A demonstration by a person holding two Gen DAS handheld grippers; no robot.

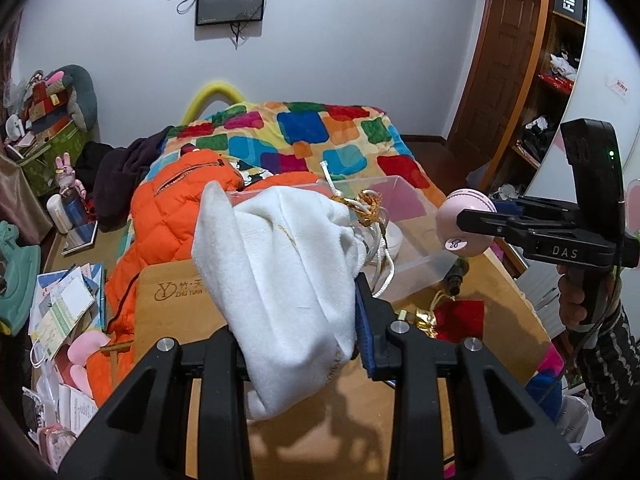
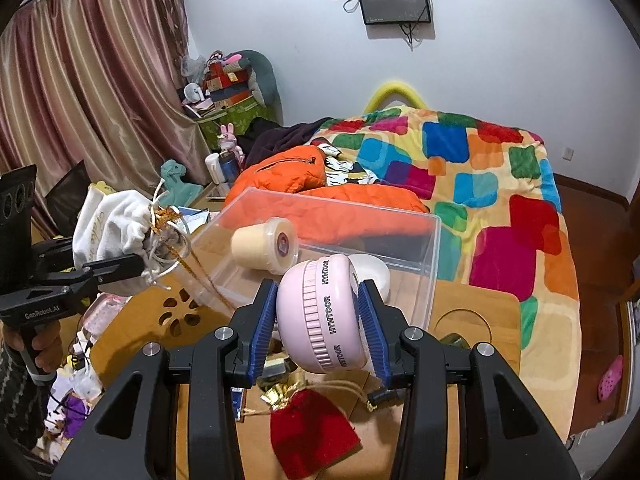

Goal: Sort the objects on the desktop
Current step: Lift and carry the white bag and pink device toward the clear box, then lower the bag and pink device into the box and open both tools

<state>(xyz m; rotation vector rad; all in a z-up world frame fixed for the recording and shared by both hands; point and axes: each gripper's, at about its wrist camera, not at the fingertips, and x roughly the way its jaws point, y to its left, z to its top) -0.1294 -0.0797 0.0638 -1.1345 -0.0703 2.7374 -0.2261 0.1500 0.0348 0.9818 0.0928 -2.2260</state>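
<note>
My left gripper (image 1: 296, 300) is shut on a white drawstring pouch (image 1: 280, 280) with gold cord and holds it above the wooden lap desk (image 1: 168, 304). The pouch also shows in the right wrist view (image 2: 116, 236). My right gripper (image 2: 320, 312) is shut on a round pink HYNTOOR device (image 2: 320, 312), held just in front of a clear plastic box (image 2: 400, 216). That device shows in the left wrist view (image 1: 464, 224) too. The box holds a cream cup (image 2: 264, 246) and a white round item (image 2: 372, 272). A red velvet pouch (image 2: 308, 428) lies on the desk.
A bed with a colourful blanket (image 2: 480, 168) and an orange jacket (image 2: 320, 204) lies behind the desk. Papers and small items (image 1: 64, 300) clutter the left side. A small dark bottle (image 1: 456, 276) lies beside the box. The desk has a round cup recess (image 2: 464, 320).
</note>
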